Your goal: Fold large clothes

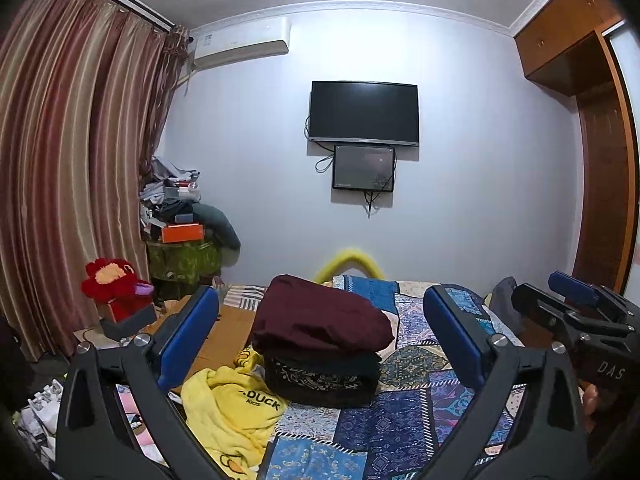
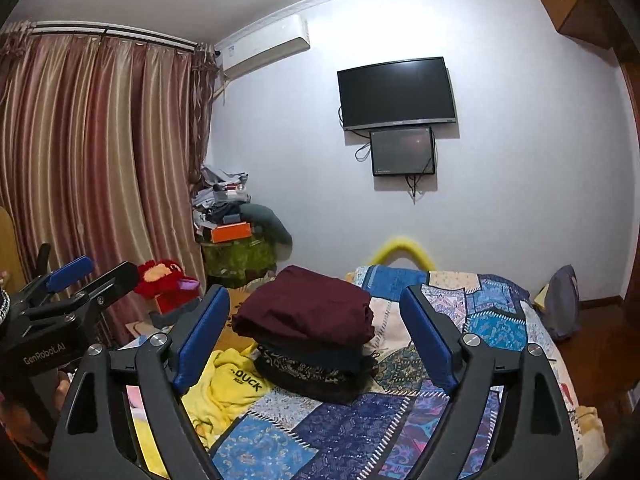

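Both grippers are raised above the bed and look forward over it, side by side. The left gripper (image 1: 320, 328) has its two blue fingers spread wide apart, and nothing is between them. The right gripper (image 2: 316, 324) is also wide open and holds nothing. In the left wrist view the right gripper shows at the right edge; in the right wrist view the left one shows at the left edge.

On the patchwork bedspread (image 1: 400, 420), in front of both grippers, stands a stack of folded clothes. The dark red garment (image 1: 320, 316) lies on top, folded thick, its edges a little uneven. Under it is a black patterned garment (image 1: 324, 380); maybe there is one more dark piece between, but I cannot tell. A yellow garment (image 1: 232, 408) lies crumpled just beside the stack, touching its base.
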Demonstrator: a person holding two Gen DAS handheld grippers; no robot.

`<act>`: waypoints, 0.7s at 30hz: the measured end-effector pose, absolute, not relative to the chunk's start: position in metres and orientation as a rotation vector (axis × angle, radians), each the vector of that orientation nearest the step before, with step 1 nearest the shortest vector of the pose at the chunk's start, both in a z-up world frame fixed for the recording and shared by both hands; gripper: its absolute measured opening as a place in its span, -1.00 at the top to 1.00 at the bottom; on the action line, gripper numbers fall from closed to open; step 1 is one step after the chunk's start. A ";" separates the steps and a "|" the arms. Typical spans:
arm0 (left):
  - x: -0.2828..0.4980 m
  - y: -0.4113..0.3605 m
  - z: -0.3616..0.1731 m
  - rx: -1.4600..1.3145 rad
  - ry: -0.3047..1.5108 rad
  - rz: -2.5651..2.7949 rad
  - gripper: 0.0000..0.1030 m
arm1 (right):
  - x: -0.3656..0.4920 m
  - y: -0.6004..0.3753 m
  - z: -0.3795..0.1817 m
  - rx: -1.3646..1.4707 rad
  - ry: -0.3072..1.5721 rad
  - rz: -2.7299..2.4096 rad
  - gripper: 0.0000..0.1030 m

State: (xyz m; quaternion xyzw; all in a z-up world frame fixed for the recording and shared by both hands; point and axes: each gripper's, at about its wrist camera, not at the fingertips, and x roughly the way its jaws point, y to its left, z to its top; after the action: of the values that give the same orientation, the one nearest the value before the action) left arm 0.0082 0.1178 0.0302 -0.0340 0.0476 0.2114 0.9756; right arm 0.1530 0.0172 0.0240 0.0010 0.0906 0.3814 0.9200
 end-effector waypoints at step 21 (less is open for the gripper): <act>0.018 0.115 0.015 -0.063 0.151 0.427 -1.00 | 0.142 0.009 0.020 0.004 0.223 0.769 -0.65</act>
State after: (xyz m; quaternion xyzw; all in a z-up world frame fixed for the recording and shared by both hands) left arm 0.0185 0.1146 0.0151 -0.0314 0.0748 0.2117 0.9740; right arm 0.1417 0.0088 0.0197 0.0018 0.1085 0.3742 0.9210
